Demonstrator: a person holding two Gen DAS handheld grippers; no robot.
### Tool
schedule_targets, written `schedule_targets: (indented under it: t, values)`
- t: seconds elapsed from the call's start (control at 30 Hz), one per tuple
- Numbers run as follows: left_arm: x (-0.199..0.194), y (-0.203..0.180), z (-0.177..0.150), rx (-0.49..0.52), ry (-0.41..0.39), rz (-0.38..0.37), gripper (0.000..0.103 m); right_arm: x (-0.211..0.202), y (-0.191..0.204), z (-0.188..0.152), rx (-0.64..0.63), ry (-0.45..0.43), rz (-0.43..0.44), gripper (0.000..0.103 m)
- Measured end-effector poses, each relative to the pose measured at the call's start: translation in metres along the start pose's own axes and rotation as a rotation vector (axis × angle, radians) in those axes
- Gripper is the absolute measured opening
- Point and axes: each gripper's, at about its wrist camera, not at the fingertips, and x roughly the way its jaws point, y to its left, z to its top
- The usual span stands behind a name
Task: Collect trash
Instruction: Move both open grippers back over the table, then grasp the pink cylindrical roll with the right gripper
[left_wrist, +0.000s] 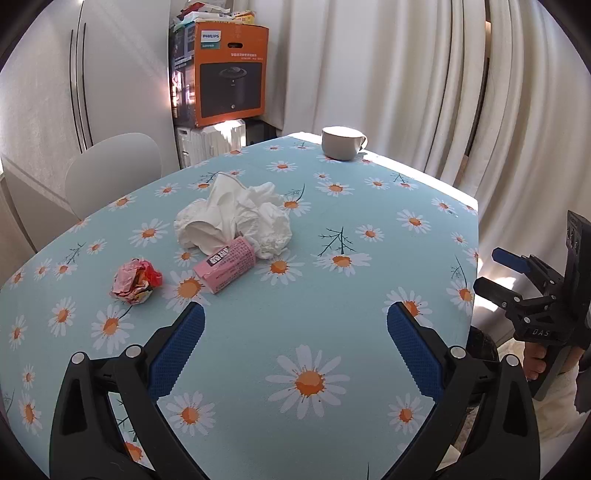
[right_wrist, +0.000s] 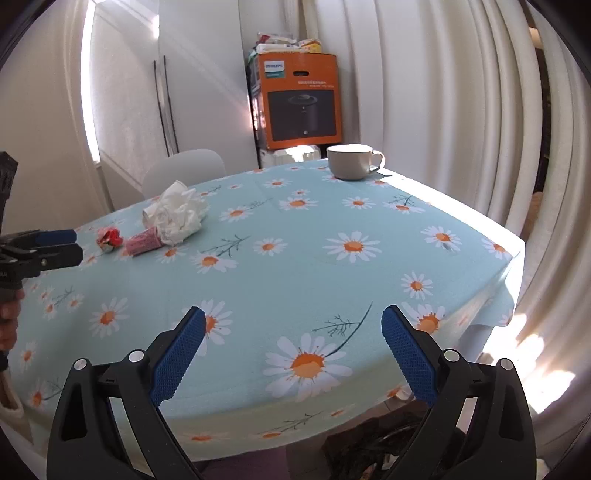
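Three pieces of trash lie on the daisy tablecloth: a crumpled red wrapper, a pink paper roll lying on its side, and a heap of white tissue touching the roll. My left gripper hovers open over the near table, short of the trash, with nothing between its fingers. My right gripper is open and empty above the near right part of the table. Each gripper shows at the edge of the other's view, left gripper and right gripper.
A beige cup stands at the far edge. A white chair sits behind the table's left side. An orange box is stacked in the corner. Curtains hang along the right. A hand holds the right gripper's handle.
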Motion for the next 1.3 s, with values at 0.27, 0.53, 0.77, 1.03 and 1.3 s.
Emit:
schedule_targets:
  t: [0.27,0.53,0.77,1.03,1.3]
  values:
    - [-0.024,0.063,-0.018,-0.097,-0.007,0.125,0.097,0.041,0.075,0.035,-0.109,0.038,0.152,0.092]
    - [-0.037,0.113,-0.041,-0.177,0.028,0.188,0.097,0.089,0.148,0.056,-0.202,0.111,0.266,0.092]
    - [-0.046,0.148,-0.060,-0.232,0.054,0.246,0.097,0.134,0.196,0.067,-0.261,0.188,0.307,0.092]
    - [-0.052,0.153,-0.068,-0.224,0.060,0.275,0.097,0.173,0.230,0.074,-0.325,0.236,0.264,0.091]
    - [-0.046,0.129,-0.066,-0.113,0.067,0.263,0.097,0.205,0.230,0.081,-0.289,0.281,0.232,0.087]
